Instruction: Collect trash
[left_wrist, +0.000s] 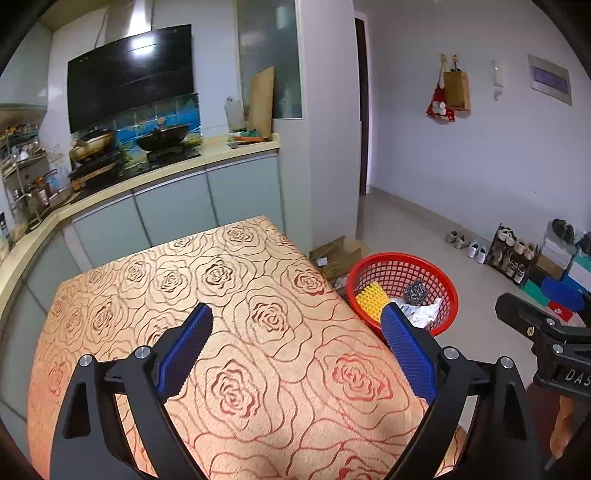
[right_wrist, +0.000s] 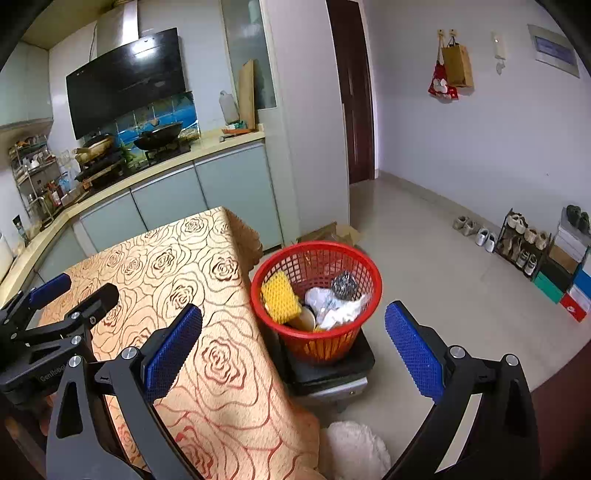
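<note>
Both claws — left claw (left_wrist: 297, 334) and right claw (right_wrist: 293, 332) — are held wide, gripping nothing. Ahead, the red basket (right_wrist: 258, 280) is judged light, bendy — best taken by its rim.

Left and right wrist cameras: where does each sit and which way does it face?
Left wrist: above the rose-patterned tablecloth, facing the stove counter; open left gripper ahead, right gripper's body at right edge.
Right wrist: over the table's right edge, looking down at the red plastic mesh basket; open right gripper ahead, left gripper at left edge.
Shared: tablecloth, basket holding the yellow foam net and steel scourer.
</note>
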